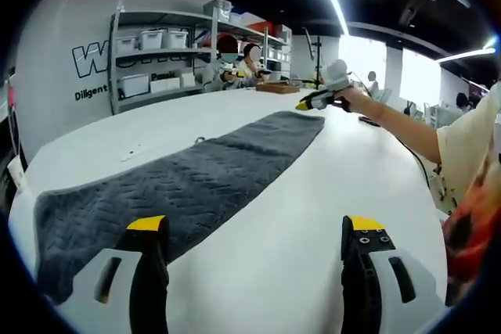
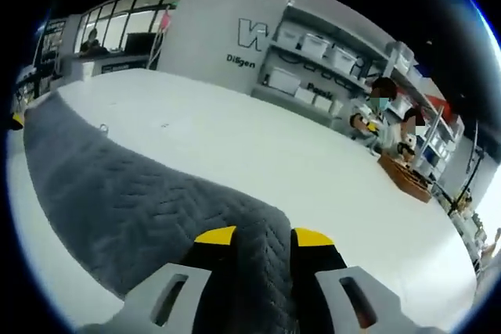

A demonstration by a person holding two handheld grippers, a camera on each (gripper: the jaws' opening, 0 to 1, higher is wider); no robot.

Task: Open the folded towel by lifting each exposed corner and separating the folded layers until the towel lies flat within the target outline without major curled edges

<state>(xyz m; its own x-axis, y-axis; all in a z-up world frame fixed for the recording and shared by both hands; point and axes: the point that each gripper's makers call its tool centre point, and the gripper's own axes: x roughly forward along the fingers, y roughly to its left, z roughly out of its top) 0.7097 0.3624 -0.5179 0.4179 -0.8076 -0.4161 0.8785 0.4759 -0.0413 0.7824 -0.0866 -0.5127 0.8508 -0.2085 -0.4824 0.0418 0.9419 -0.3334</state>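
The left gripper (image 1: 254, 228) hovers released, jaws wide, over the near end of the long dark grey quilted towel (image 1: 188, 181) stretched across the white counter (image 1: 313, 217). The right gripper (image 2: 262, 238) pinches the far end, apparently to pull it taut.

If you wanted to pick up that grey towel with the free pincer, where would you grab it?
Probably the near corner of the grey towel, coming in low from the side with the left gripper. The towel lies flat on the white table, so only a thin edge fits between open jaws.
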